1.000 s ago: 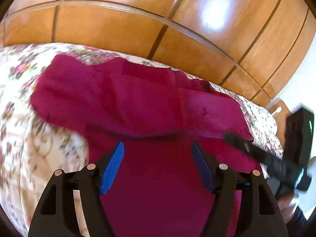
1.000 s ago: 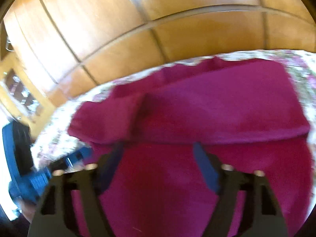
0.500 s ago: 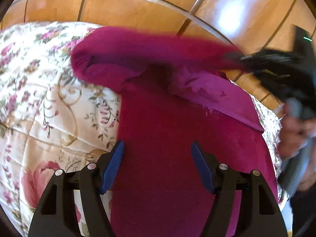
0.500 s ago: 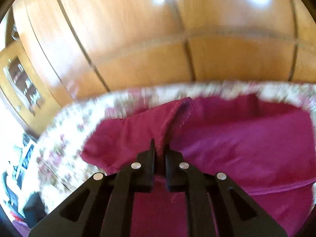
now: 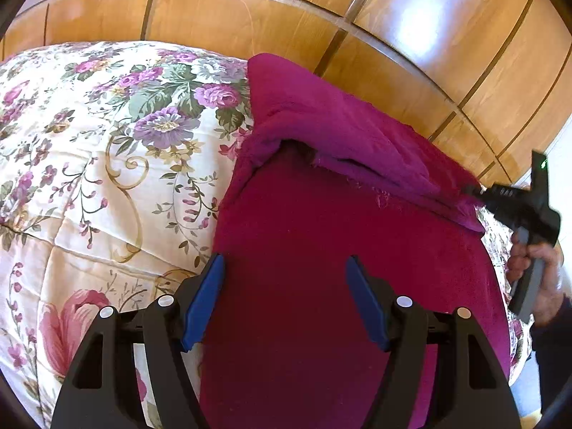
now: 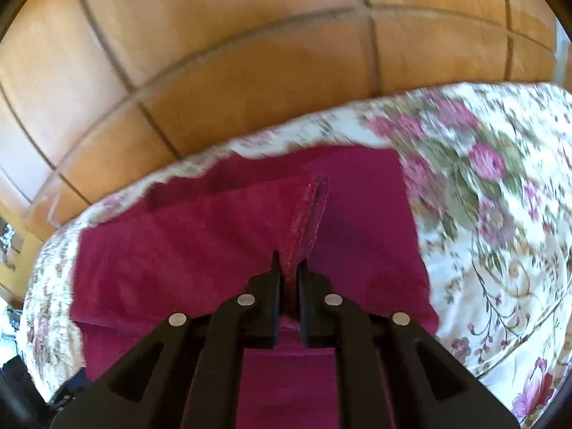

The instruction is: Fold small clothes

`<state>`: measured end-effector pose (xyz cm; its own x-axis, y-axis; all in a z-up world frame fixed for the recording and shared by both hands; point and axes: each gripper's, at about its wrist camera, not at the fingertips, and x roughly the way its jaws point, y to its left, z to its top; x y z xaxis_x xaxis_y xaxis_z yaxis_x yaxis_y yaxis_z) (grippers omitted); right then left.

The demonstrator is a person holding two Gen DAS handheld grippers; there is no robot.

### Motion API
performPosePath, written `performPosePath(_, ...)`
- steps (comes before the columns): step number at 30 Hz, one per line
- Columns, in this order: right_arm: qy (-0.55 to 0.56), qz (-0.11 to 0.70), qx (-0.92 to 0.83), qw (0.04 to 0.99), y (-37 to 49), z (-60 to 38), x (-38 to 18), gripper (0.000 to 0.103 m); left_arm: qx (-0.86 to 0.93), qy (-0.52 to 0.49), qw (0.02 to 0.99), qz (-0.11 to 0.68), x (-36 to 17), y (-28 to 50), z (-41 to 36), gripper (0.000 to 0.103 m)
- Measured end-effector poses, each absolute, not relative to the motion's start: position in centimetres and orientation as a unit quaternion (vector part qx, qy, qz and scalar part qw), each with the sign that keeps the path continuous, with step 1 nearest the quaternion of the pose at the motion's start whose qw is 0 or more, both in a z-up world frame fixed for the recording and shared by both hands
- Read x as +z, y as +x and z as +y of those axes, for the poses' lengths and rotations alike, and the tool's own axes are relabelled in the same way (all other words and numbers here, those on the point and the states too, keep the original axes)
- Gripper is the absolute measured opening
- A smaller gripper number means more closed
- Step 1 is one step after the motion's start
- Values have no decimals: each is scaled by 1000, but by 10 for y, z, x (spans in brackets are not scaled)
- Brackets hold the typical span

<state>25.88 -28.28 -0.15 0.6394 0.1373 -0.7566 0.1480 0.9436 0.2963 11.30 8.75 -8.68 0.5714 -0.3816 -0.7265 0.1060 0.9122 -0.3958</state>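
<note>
A magenta cloth (image 5: 321,257) lies on the floral bedspread (image 5: 89,178). Its far part is folded over toward the right. My left gripper (image 5: 284,286) is open and empty, its blue pads just above the near part of the cloth. My right gripper (image 6: 287,268) is shut on a hemmed edge of the cloth (image 6: 307,214) and holds that flap up over the layer below. It also shows in the left wrist view (image 5: 475,193) at the right, gripping the fold's tip.
A glossy wooden panelled wardrobe (image 5: 321,18) stands right behind the bed. The bedspread extends left of the cloth in the left wrist view and right of it in the right wrist view (image 6: 500,214). The person's hand (image 5: 536,268) holds the right gripper.
My right gripper closed on the cloth's edge and carried the flap across to the right, folding it over. The left gripper stayed open above the near part.
</note>
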Motion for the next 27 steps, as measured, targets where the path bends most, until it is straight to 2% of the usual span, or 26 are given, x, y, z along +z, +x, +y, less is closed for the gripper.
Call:
performPosePath(1, 173, 429, 1, 887, 258, -282, -5, 10, -140, -160, 871, 444, -84, 114, 89, 69)
performPosePath(2, 176, 431, 0, 885, 253, -287, -10, 19, -142, -169, 868, 444, -80, 115, 92, 69)
performPosePath(4, 178, 428, -3, 886, 253, -289, -10, 29, -146, -189, 866, 440, -71, 119, 100, 69)
performPosePath(5, 181, 424, -5, 887, 249, -291, -8, 39, -148, -203, 865, 434, -64, 122, 106, 69)
performPosePath(7, 184, 416, -16, 890, 244, -299, -4, 51, -149, -218, 868, 421, -53, 131, 116, 69)
performPosePath(12, 171, 372, -10, 913, 225, -293, 23, 51, -129, -219, 883, 395, -31, 165, 130, 69)
performPosePath(19, 129, 387, 29, 912, 255, -252, 17, 51, -163, -165, 903, 363, -6, 212, 88, 69)
performPosePath(23, 121, 395, 20, 911, 275, -248, 6, 52, -176, -131, 900, 377, -17, 244, 55, 69)
performPosePath(27, 107, 423, 0, 900, 282, -249, -17, 54, -166, -120, 884, 421, -53, 267, 38, 69)
